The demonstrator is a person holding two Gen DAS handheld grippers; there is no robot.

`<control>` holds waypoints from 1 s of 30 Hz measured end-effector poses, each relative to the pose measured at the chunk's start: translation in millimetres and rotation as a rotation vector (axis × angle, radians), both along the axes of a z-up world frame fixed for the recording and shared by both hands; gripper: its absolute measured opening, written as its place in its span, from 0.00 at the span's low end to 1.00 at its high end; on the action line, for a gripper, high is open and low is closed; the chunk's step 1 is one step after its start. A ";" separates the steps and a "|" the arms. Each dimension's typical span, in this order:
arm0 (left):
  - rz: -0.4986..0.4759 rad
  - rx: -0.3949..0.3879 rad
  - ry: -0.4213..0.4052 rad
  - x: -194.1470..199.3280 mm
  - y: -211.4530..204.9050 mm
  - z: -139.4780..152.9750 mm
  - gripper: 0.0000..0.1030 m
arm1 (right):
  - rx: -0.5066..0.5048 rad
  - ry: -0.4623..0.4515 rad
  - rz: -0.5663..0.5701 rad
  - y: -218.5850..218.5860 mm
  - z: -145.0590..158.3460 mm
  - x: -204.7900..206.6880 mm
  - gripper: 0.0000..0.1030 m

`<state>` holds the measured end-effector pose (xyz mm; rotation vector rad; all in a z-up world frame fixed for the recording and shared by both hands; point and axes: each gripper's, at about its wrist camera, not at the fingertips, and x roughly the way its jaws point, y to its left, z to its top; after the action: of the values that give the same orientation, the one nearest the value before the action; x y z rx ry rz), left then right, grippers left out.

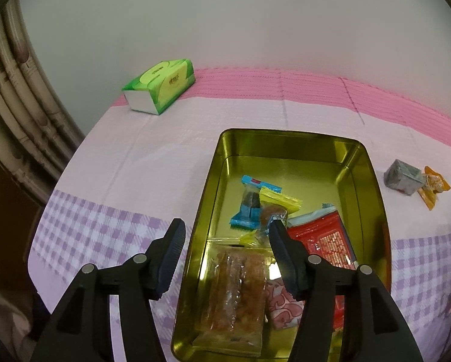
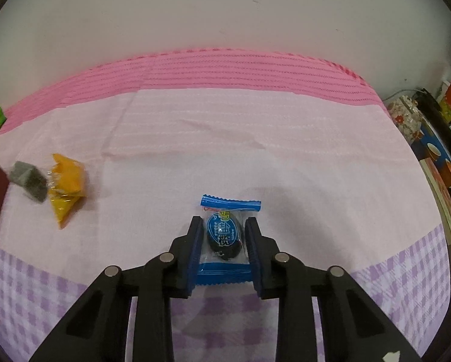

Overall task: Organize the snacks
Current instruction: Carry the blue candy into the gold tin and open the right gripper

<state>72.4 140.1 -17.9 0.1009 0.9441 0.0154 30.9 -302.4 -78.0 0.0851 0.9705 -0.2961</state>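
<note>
The right gripper [image 2: 224, 235] is clamped on a small blue-edged transparent candy wrapper with a dark oval sweet inside [image 2: 224, 235]; both pads press its sides. The wrapper sits over the pale pink tablecloth [image 2: 255, 138], its long axis running away from the camera, one serrated blue end far, the other near between the finger bases.

The left gripper [image 1: 227, 229] stands with its fingers apart and nothing between the pads, over the near-left part of a rectangular gold metal tin [image 1: 286, 141]. The tin's long axis runs away from the camera. Inside it lie a blue-ended candy packet [image 1: 249, 205], a yellow-ended candy packet [image 1: 273, 208], a red foil packet [image 1: 325, 238], a long clear packet of brown pastry [image 1: 237, 295] and a pink patterned packet [image 1: 283, 307].

Only the left wrist view shows the tin's contents and the whole green tissue pack [image 1: 160, 84] at the far-left corner. Only the right wrist view shows the held candy and the cluttered shelf [image 2: 436, 150] at right. Both views show a grey cube-shaped wrapped snack [image 2: 29, 181] touching an orange wrapped snack [image 2: 65, 187] on the cloth.
</note>
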 end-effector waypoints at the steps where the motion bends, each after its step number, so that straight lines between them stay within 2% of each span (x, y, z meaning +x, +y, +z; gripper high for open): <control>1: 0.004 -0.002 -0.003 0.1 1.1 0.9 0.57 | 0.006 -0.002 0.004 2.5 1.7 -0.4 0.25; 10: 0.015 -0.015 -0.002 0.4 5.0 4.5 0.58 | 0.033 -0.040 0.055 25.8 21.1 -5.7 0.25; 15: 0.037 -0.022 -0.002 0.4 11.0 6.8 0.64 | 0.062 -0.068 0.110 49.1 37.1 -7.8 0.25; 20: 0.075 -0.034 0.002 -0.9 24.9 10.5 0.64 | 0.094 -0.103 0.213 92.1 56.4 -2.6 0.25; 25: 0.114 -0.031 0.002 -6.3 40.7 12.1 0.65 | 0.140 -0.123 0.360 155.0 70.9 4.4 0.25; 30: 0.158 -0.039 -0.001 -14.8 58.6 13.9 0.70 | 0.178 -0.120 0.484 213.8 72.9 12.1 0.25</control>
<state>57.7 198.7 -4.0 -0.0096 0.9488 0.1431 43.0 -88.6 -5.1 0.0276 0.8663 0.2382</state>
